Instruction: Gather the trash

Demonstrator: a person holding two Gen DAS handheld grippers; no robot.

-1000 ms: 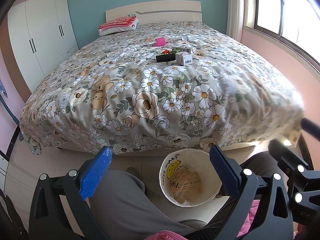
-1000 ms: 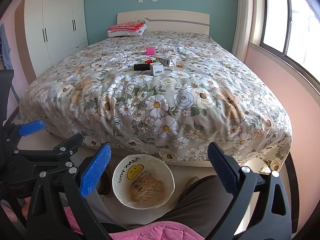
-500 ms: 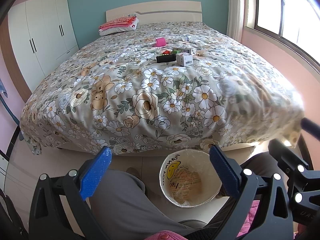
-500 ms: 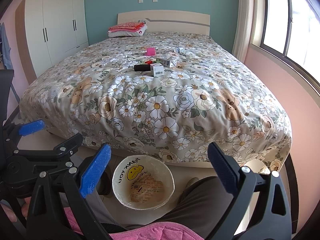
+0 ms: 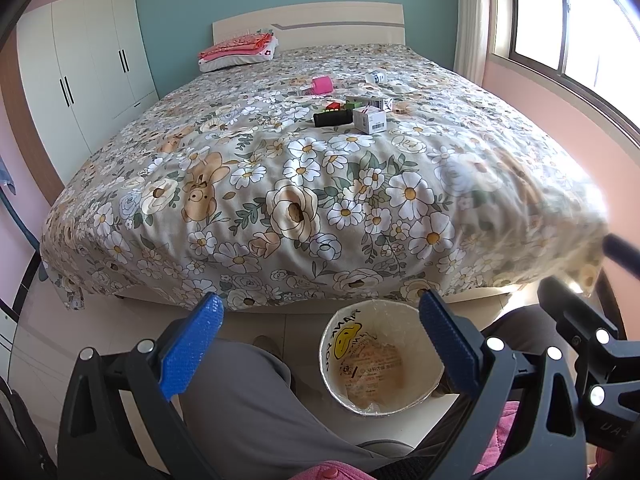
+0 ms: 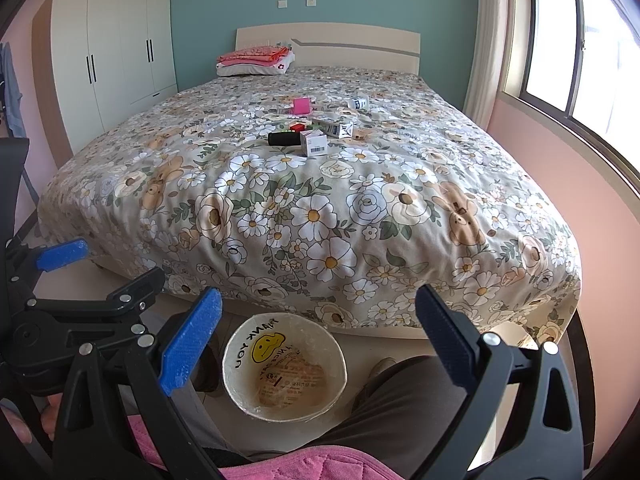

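- The left gripper [image 5: 318, 344] sits low in the frame of the left wrist view. Its blue fingers [image 5: 188, 350] are spread wide and nothing is between them.
- The right gripper [image 6: 318, 342] is in the same state in the right wrist view: wide open and holding nothing.
- Both grippers are above the person's lap, in front of the foot of the bed [image 5: 300, 200].
- A white trash bin [image 5: 332, 376] stands on the floor between the person's knees, at the lower centre of both views. Its lining bag shows a yellow smiley face, and some brownish printed wrapping lies at the bottom.
- The trash lies on the flowered bed cover, in the upper centre of both frames, well apart from the grippers.
- A black cylinder [image 6: 285, 138] lies on its side, and a small white box [image 6: 315, 142] with a barcode is just to its right.
- Behind them are a long box [image 6: 333, 128] and a small red item [image 6: 297, 126].
- Farther up the bed are a pink item [image 6: 301, 105] and a small white bottle [image 6: 358, 102] on its side.
- Folded pink and red cloth [image 5: 240, 46] rests on a pillow near the headboard.
- A white wardrobe [image 5: 84, 68] stands at the upper left, and a window [image 6: 580, 44] is at the right edge.
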